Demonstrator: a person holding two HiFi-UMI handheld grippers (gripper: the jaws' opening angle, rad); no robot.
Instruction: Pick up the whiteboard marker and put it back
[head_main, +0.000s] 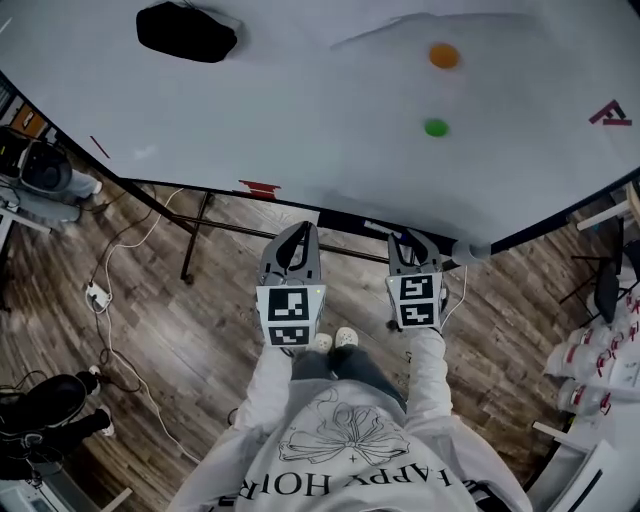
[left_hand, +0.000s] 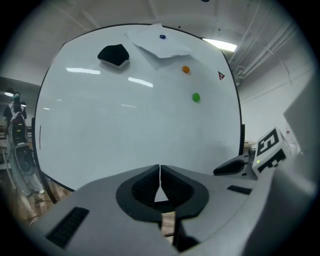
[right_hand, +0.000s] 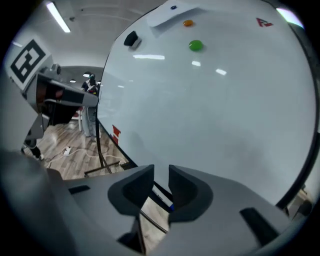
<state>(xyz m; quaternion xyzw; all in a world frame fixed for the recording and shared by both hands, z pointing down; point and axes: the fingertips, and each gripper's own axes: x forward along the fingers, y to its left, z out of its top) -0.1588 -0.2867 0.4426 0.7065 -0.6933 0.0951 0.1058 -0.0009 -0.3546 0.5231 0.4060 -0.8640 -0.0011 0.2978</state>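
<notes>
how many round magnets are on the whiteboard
3: a dark blue round magnet on the white paper sheet at the top, an orange round magnet below it, and a green round magnet lower still.

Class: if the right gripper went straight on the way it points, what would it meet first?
Probably the whiteboard marker lying along the bottom edge of the whiteboard. It shows in the gap between the open fingers of the right gripper. Depth is unclear, so that edge might come first.
</notes>
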